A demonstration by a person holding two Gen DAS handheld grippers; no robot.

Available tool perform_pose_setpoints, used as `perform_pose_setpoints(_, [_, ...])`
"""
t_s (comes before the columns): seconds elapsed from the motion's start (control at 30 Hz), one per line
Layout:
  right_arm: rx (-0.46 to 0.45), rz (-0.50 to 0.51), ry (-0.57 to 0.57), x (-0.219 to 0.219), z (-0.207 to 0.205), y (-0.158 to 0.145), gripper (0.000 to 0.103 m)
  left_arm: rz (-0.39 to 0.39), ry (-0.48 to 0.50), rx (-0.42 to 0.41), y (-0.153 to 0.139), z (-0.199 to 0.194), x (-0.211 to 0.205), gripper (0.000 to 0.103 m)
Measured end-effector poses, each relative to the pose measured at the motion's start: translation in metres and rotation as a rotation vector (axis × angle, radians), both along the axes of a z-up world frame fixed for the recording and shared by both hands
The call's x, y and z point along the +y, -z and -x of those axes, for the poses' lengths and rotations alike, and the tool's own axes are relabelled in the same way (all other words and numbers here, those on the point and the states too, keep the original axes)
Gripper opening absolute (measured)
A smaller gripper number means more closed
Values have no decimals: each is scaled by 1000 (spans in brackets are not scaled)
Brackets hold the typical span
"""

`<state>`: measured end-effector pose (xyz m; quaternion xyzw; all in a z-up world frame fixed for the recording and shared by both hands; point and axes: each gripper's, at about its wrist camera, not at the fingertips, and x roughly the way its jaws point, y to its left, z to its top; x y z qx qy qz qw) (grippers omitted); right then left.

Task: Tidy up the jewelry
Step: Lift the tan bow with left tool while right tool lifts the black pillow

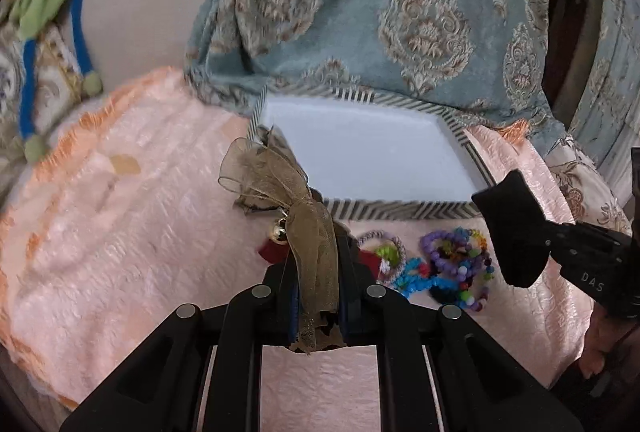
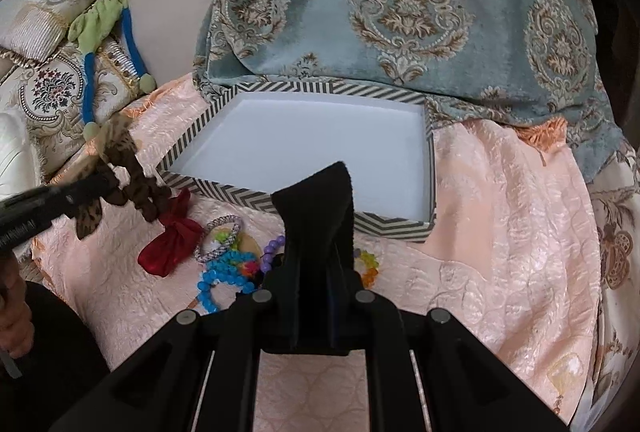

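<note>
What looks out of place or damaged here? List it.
The sheer brown ribbon bow clamped in the left gripper has a ragged, frayed tail end. The bead bracelets lie tangled in a heap outside the empty striped box.

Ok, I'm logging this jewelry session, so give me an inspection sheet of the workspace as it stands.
Surface: pink quilted cloth.
Job's things: striped box, white inside, nothing in it; pile of beaded bracelets and red bow on the cloth in front of it.
Clutter: green and blue cord on cushions, left.
Grippers: left gripper shut on brown ribbon bow; right gripper shut on black cloth.
Cables: nothing seen.
Surroundings: blue patterned fabric behind the box.
</note>
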<state>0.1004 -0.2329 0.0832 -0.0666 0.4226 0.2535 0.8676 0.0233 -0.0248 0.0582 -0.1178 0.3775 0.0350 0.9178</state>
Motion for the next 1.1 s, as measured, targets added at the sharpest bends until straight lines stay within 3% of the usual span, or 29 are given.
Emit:
perform_pose_setpoints(0.13, [-14,-5,3,2,2,-1,9,-15,29,-56,5,2,0,0])
perform_pose_setpoints(0.3, [-16,-41,45,0,-3,-3,9,61,33,-54,18,-2,10,0])
perform_pose_setpoints(0.4, [-23,-32,70,0,-6,-3,9,89,39,-99,11,1,16,0])
perform_pose_setpoints(0.57, [-31,0,86,2,-7,0,9,151,47,-86,16,-3,18,0])
perform_pose_setpoints(1.1, [6,29,90,2,-17,13,9,68,35,-62,13,0,9,0])
